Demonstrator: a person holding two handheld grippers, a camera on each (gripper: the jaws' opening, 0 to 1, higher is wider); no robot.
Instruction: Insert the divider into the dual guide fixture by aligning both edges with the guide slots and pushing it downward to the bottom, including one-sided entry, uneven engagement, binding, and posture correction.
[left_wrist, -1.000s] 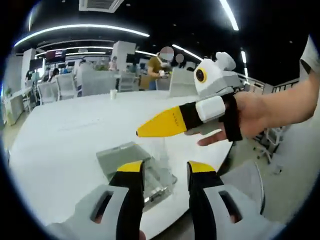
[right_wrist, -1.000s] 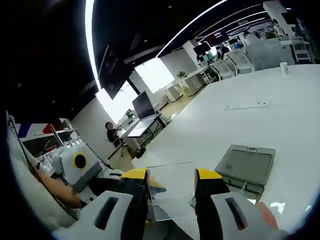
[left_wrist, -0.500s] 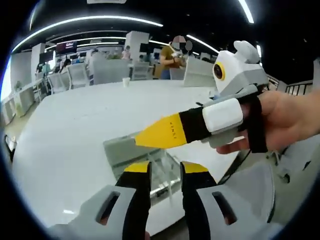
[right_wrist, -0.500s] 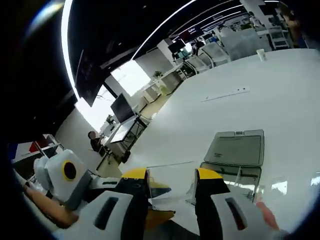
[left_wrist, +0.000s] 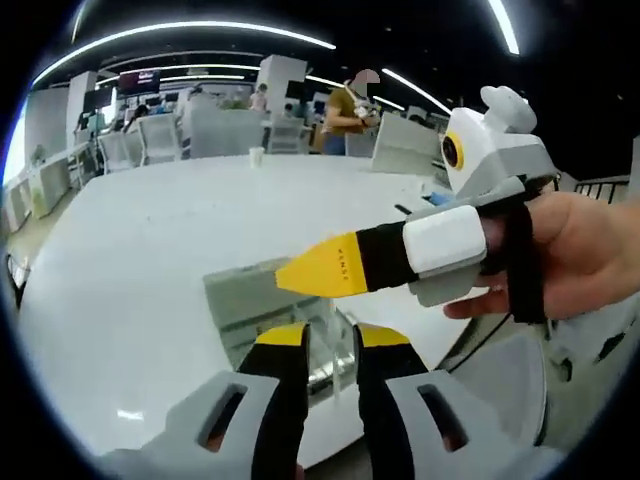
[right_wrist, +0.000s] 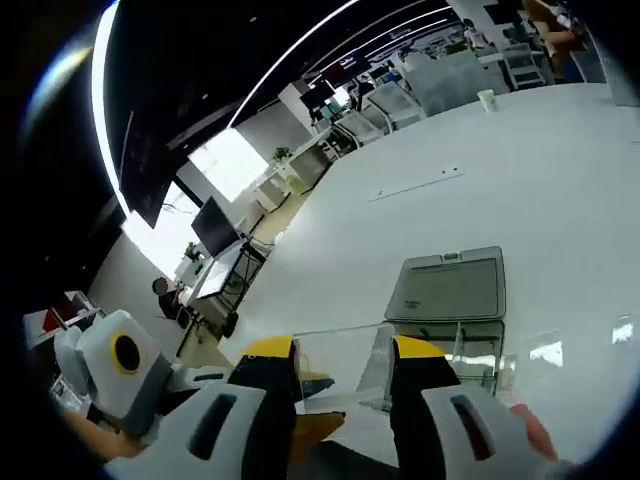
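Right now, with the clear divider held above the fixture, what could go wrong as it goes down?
1. The divider is clear and hard to see against the white table, so one edge could miss its slot in the fixture and go in alone.
2. It looks tilted in the right gripper, so it may bind partway down.
3. The fixture sits near the table edge, and a hard push could shift it. The left gripper hangs close above it.

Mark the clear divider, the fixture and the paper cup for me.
divider (right_wrist: 340, 355): right gripper view, clear sheet between the jaws.
fixture (right_wrist: 448, 288): right gripper view, grey base plate.
cup (left_wrist: 256, 155): left gripper view, its side.
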